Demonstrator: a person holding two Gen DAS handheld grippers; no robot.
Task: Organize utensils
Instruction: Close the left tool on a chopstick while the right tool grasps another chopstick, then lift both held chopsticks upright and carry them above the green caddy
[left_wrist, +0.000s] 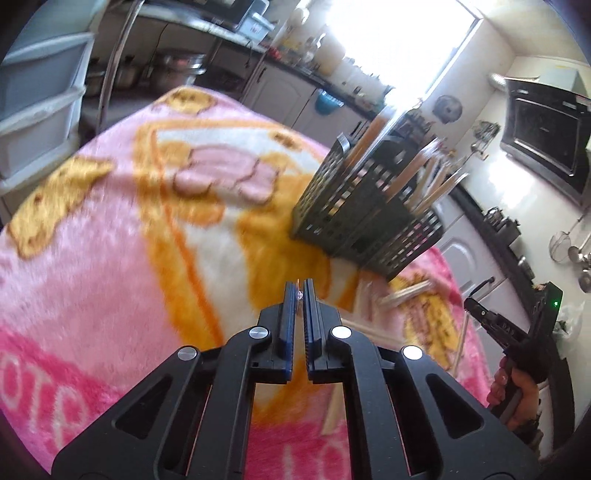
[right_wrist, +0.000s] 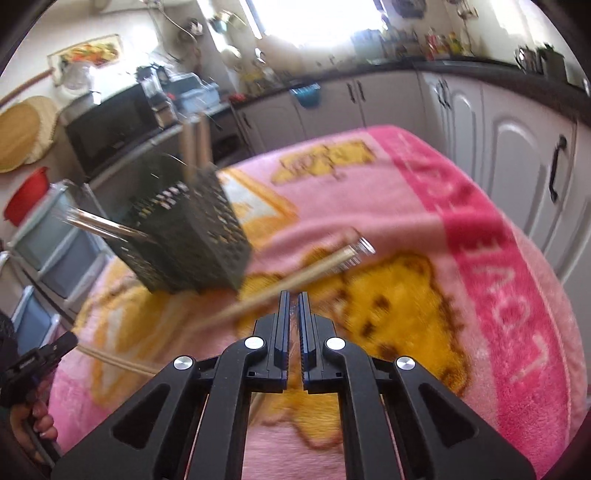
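Observation:
A black perforated utensil holder (left_wrist: 369, 221) (right_wrist: 184, 229) stands on the pink blanket, with chopsticks and a metal handle sticking out of it. My left gripper (left_wrist: 300, 291) is shut; in the right wrist view a thin chopstick (right_wrist: 118, 362) runs out from its tip (right_wrist: 62, 343). My right gripper (right_wrist: 294, 295) is shut too. In the left wrist view a thin chopstick (left_wrist: 461, 343) hangs from its tip (left_wrist: 472, 304). A wrapped pair of chopsticks (right_wrist: 332, 258) (left_wrist: 406, 291) lies on the blanket just past the right gripper, beside the holder.
The pink and yellow blanket (left_wrist: 110, 258) covers the whole table. White cabinets (right_wrist: 517, 166) stand to the right, a microwave (right_wrist: 107, 129) and plastic drawers (left_wrist: 40, 110) to the left. A hand (left_wrist: 517, 391) holds the right gripper's handle.

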